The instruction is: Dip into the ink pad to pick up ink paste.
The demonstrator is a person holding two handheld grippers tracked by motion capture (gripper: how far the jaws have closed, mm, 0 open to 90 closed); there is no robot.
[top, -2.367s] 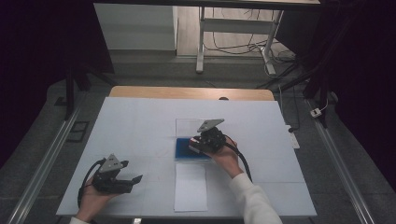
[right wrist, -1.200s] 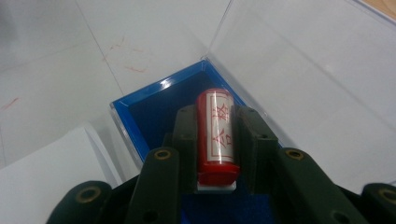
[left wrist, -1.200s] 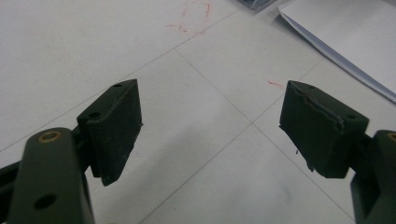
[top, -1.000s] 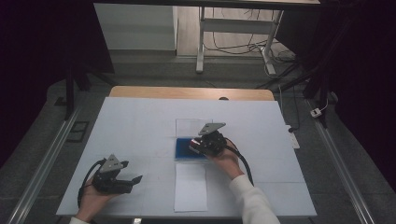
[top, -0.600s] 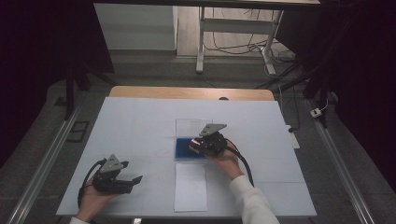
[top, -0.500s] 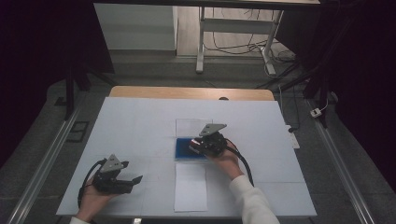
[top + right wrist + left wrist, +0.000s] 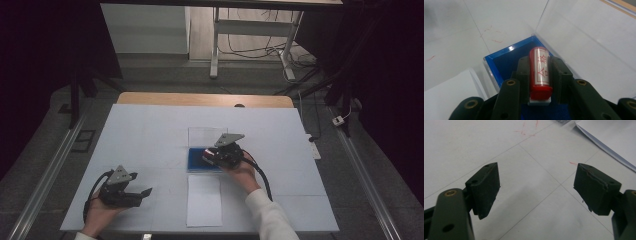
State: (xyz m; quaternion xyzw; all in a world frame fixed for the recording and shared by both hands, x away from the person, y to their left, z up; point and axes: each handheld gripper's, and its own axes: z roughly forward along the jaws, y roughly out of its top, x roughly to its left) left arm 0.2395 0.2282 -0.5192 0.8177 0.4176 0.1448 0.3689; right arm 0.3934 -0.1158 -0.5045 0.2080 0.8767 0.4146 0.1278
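Right gripper (image 7: 214,156) (stamp (image 7: 540,70) clamped) over ink pad (image 7: 506,61)

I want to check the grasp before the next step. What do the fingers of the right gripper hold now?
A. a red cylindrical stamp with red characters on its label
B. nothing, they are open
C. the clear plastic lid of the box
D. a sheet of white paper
A: in the right gripper view the right gripper is shut on the red cylindrical stamp, above the blue ink pad box.
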